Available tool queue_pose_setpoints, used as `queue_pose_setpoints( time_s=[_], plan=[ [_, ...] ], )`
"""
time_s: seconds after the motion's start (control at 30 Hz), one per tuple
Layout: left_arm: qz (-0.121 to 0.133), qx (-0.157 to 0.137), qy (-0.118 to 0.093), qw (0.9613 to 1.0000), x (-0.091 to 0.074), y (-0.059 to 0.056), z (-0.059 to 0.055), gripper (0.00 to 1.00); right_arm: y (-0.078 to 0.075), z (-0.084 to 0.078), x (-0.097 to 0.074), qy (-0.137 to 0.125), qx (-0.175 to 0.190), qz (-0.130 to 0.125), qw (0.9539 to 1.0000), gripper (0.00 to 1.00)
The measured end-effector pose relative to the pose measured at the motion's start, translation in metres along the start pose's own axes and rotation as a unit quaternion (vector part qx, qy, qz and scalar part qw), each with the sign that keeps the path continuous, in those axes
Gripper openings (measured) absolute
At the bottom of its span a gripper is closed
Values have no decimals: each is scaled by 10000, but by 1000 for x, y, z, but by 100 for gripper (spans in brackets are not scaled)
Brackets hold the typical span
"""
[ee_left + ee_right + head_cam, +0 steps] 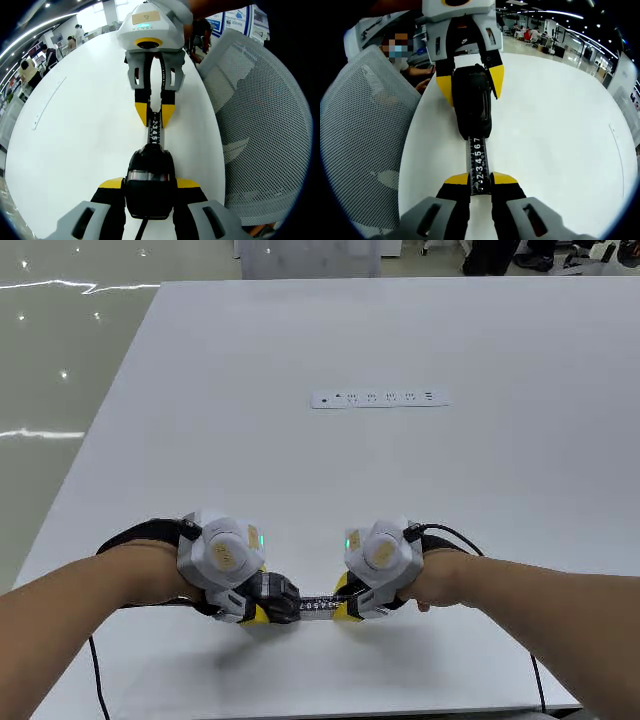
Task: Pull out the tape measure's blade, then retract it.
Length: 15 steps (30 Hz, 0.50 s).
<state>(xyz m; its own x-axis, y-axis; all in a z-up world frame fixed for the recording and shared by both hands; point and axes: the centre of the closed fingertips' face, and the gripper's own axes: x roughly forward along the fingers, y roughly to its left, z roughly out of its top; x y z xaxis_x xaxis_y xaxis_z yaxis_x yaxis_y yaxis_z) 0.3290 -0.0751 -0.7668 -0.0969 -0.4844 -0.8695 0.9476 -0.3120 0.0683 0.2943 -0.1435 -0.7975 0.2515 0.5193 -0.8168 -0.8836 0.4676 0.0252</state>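
A black tape measure case (272, 597) sits just above the white table (400, 480) near its front edge, with my left gripper (262, 612) shut on it. In the left gripper view the case (149, 180) lies between the yellow-tipped fingers (111, 183). A short length of numbered blade (318, 605) runs from the case to my right gripper (345, 608), which is shut on the blade's end. In the right gripper view the blade (478, 161) shows numbers up to about seven before it reaches the case (472, 100). The two grippers face each other, close together.
A white power strip (378, 398) lies flat at the middle of the table, well beyond the grippers. Black cables (455, 535) trail from both grippers. A grey mesh chair back (260, 125) stands by the table's front edge. People are at work far off in the room.
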Motion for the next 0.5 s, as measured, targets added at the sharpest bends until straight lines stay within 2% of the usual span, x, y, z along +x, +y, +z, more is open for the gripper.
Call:
queue_pose_setpoints(
  time_s=[0.5],
  plan=[
    [12,23,-66,10000,0,0,1,33,0,-9,-3,7,98,-41,9999,13]
  ],
)
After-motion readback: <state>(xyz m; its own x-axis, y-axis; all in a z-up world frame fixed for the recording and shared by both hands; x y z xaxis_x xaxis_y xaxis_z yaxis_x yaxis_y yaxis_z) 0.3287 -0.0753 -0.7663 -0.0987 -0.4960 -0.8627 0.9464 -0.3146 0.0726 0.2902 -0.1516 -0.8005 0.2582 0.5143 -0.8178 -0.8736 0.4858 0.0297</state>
